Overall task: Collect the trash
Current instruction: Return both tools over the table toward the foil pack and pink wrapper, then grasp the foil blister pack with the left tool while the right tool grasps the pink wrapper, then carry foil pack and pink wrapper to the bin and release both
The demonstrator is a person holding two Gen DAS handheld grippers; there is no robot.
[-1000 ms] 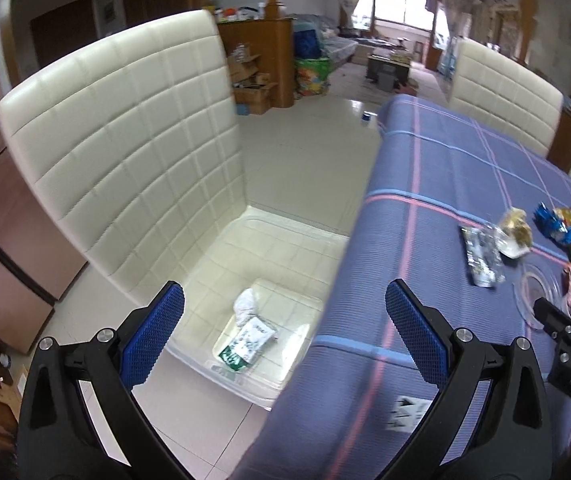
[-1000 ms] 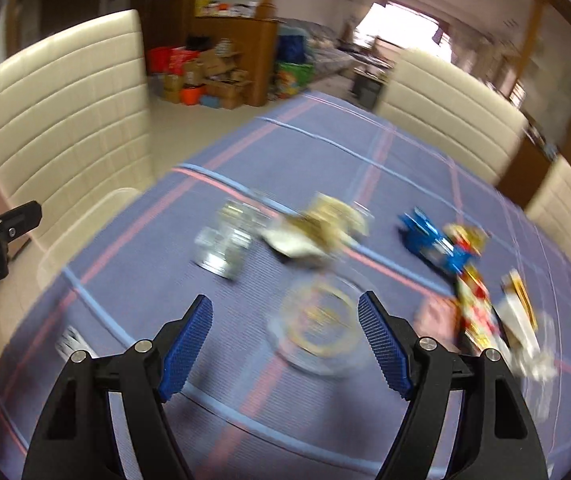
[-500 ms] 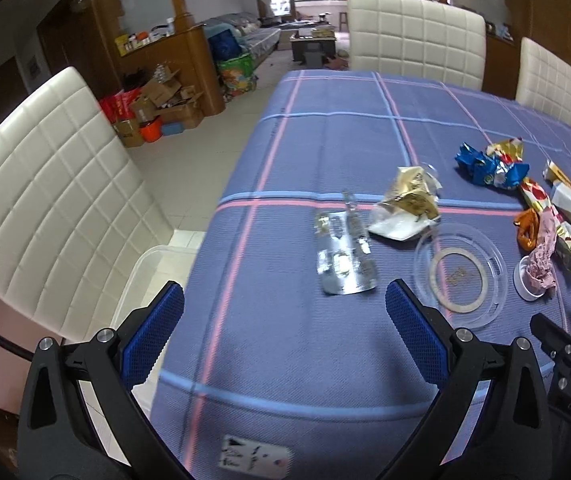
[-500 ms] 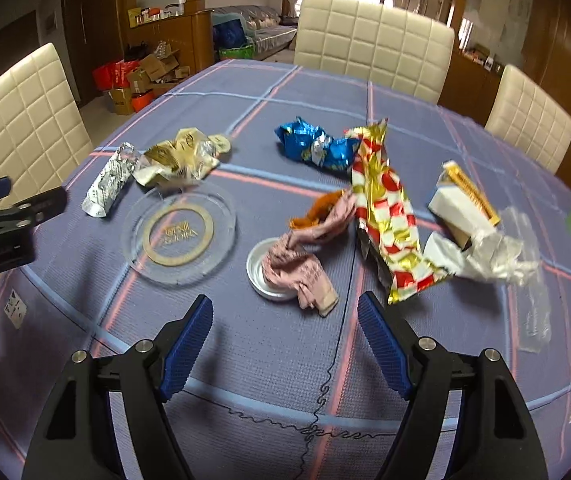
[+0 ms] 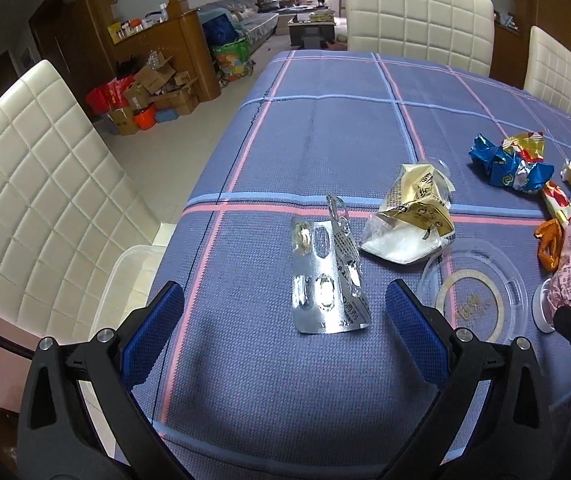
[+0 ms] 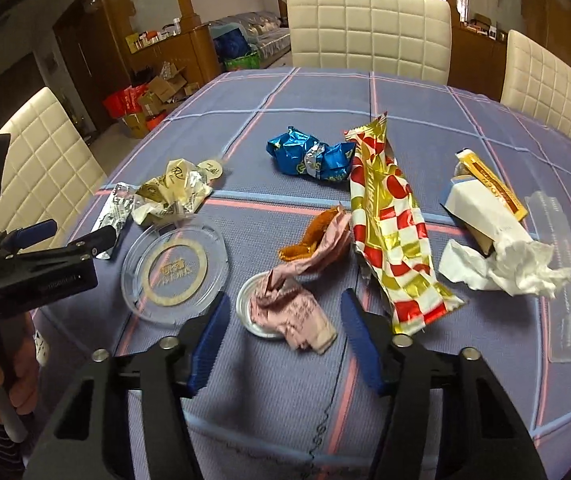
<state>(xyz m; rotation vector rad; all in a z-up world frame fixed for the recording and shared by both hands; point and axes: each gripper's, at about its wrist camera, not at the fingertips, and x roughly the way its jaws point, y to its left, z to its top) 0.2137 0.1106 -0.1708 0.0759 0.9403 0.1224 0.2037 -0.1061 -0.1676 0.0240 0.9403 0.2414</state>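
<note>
trash lay scattered on the worktop (image 6: pixel 293 92), which wore a blue checked cloth. a crumpled pink wrapper (image 6: pixel 293 304) lay over a small white lid (image 6: pixel 250 312), between the blue pads of the right tongs (image 6: pixel 283 322); their jaws were closing but the pads did not yet touch it. beside it were a clear round lid (image 6: pixel 173 268), a red, white and gold checked wrapper (image 6: pixel 393 232), a blue foil wrapper (image 6: pixel 313 158) and a crumpled tissue (image 6: pixel 509 268). the left tongs (image 5: pixel 285 320) stood wide open and empty above a silver pill pack (image 5: pixel 325 280), with a gold packet (image 5: pixel 413 212) just beyond. cream chairs (image 5: pixel 37 208) stood around the worktop.
</note>
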